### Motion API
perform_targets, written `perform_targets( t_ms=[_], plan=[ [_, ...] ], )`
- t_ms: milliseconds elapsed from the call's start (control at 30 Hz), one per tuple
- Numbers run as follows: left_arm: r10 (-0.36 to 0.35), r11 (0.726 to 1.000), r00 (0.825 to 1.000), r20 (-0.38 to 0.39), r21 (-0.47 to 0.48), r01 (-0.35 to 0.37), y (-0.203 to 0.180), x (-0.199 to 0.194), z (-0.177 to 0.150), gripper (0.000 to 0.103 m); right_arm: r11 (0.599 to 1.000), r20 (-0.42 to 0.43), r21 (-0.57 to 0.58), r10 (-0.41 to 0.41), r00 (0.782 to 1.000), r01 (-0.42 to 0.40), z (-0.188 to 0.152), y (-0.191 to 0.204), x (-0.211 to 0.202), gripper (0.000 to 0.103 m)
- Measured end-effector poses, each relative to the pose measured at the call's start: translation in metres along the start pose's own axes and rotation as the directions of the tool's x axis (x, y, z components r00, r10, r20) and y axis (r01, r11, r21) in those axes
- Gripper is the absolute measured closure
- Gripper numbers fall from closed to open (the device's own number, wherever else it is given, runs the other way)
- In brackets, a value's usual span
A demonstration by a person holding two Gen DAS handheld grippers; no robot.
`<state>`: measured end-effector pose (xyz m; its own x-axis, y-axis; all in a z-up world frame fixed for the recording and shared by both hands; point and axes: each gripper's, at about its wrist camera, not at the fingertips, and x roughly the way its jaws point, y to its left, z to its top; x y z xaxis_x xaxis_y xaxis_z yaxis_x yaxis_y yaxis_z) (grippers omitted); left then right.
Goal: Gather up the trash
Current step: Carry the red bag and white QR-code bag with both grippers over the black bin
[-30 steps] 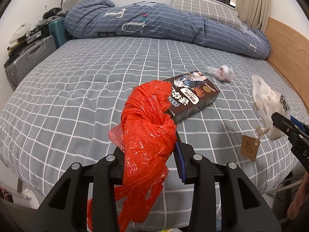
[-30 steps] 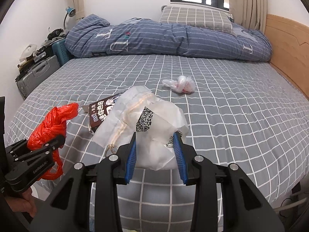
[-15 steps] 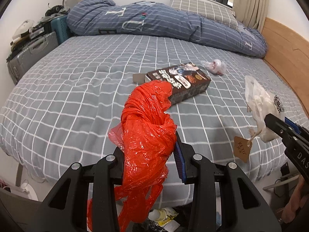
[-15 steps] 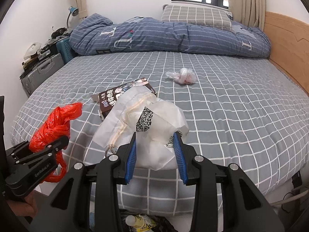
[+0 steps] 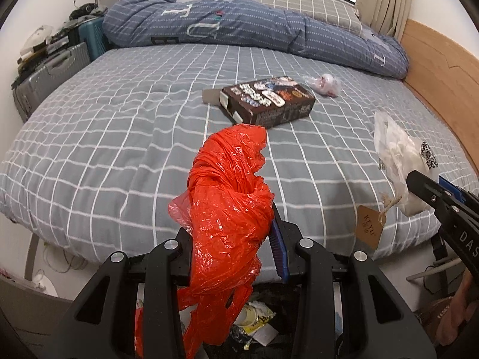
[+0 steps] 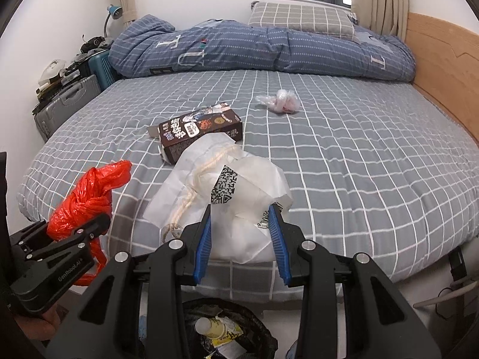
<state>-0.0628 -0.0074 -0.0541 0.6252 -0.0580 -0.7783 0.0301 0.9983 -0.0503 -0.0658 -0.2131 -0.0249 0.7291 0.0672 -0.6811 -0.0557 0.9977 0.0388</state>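
Both wrist cameras hang just off the foot of the bed (image 5: 119,137), facing its pillow end; left view sits left, and both share the brown box (image 5: 269,101) (image 6: 200,131).

A blue striped duvet (image 6: 263,51) is lying bunched along the far side of the grey checked bed (image 6: 359,161), with a checked pillow (image 6: 299,18) sitting behind it. A grey suitcase (image 6: 66,101) is standing beside the bed.
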Motion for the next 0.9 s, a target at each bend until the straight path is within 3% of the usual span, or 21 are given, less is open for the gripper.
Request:
perform_targets(
  t_ms=[900],
  plan=[
    [-0.010,0.999,0.999,-0.033,-0.044,0.009,0.005,-0.050,-0.061,0.066,0.999,-0.059,-0.028,0.025,0.998,-0.027,-0.064,0.019,-0.043,0.068]
  ],
)
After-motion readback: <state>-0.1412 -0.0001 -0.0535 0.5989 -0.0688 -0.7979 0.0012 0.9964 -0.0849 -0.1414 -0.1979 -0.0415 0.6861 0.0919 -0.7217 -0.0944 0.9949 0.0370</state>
